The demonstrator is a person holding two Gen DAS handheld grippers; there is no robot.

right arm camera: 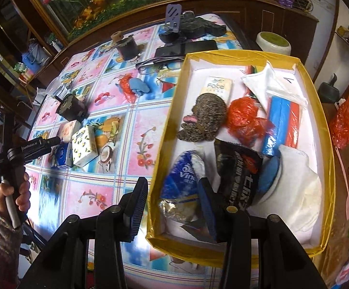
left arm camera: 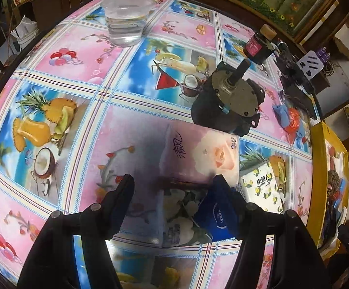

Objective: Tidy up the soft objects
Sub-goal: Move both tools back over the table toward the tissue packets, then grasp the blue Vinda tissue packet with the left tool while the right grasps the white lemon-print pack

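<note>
The left tongs (left arm camera: pixel 172 204) are hanging over the counter (left arm camera: pixel 82 48) with their jaws half wide, holding nothing. Between them is lying a small tissue pack (left arm camera: pixel 174 216) with a blue tissue pack (left arm camera: pixel 219 214) beside it, touching the right finger. A pink tissue pack (left arm camera: pixel 205 151) is sitting just past them, and a lemon tissue pack (left arm camera: pixel 263 187) is lying to the right. These packs look light and squashy, with slick plastic skins, so I think pinching one across its short middle would work best. A heavy metal motor (left arm camera: pixel 232 101) is sitting close behind, and a cup of water (left arm camera: pixel 126 21) is standing far back, so there is open room on the left side. Further right, the right tongs (right arm camera: pixel 172 207) are waiting half wide and empty, straddling the near left wall of the yellow box (right arm camera: pixel 319 144). The box is getting full of soft things, and its thin walls could catch a pack.
</note>
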